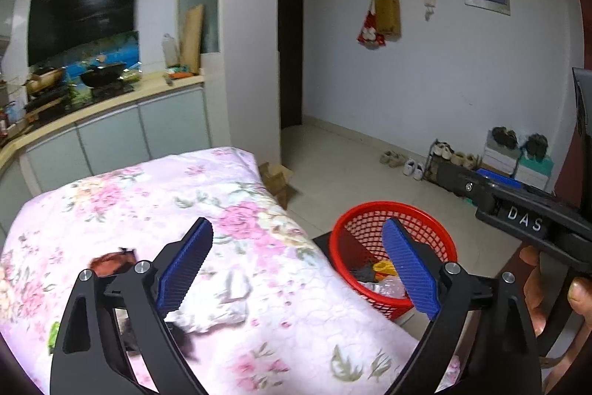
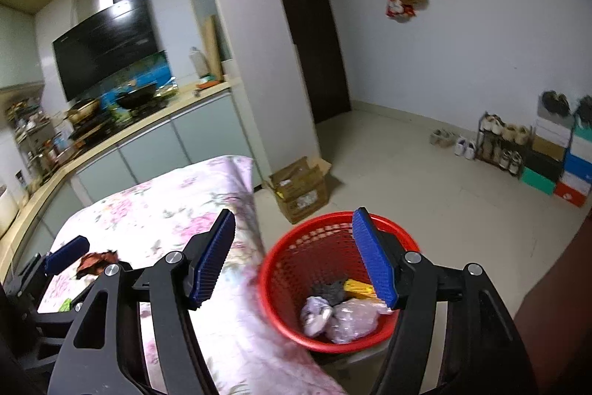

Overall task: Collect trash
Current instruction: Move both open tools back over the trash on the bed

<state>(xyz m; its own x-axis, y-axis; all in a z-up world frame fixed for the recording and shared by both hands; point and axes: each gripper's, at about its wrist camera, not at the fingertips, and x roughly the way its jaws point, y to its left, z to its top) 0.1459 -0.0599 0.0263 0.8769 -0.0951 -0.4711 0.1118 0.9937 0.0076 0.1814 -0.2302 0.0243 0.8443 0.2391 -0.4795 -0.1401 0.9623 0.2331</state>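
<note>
Above the upright red basket (image 2: 335, 284) — both grippers (image 1: 298, 269) (image 2: 296, 258) gape, empty.

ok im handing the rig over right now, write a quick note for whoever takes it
Left claw: open, empty, over the table edge.
Right claw: open, empty, by the red basket.
Done: several bits of trash lie in the basket, among them a plastic wad and a yellow wrapper.
Left: the reddish-brown scrap, crumpled white paper and a green bit on the floral cloth.
</note>
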